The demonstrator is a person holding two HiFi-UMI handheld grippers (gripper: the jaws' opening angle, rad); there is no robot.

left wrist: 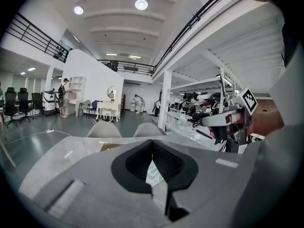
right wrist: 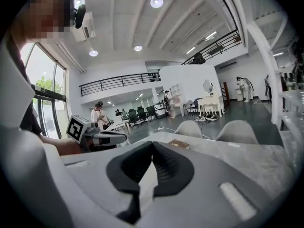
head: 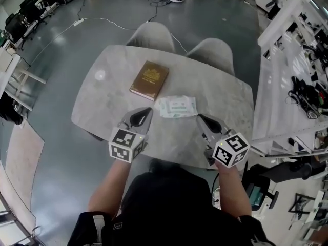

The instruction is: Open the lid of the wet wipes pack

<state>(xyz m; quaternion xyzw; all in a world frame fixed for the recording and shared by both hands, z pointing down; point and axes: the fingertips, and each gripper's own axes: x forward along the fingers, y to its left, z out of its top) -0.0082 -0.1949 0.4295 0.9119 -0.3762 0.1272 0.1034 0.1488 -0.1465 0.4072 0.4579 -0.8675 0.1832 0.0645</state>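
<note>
Grey marbled stone formed the desk (head: pixel 102 106), and the wet wipes pack (head: pixel 177 107) lay flat on it near the middle, white with a green label, its top lying level. A brown book (head: pixel 149 80) lay just beyond the pack to the left, their near corners close together; we could not tell whether they touched. We held the left tool (head: pixel 146 113) over the near part of the desk, its tip just left of the pack and apart from it, its jaws pressed together with nothing between them. The right tool (head: pixel 203 119) hung just right of the pack, also apart from it, its jaws likewise pressed together and empty. Both tools pointed inward toward the pack, which lay between their tips. Two grey chairs (head: pixel 151 35) stood at the far side of the desk.
</note>
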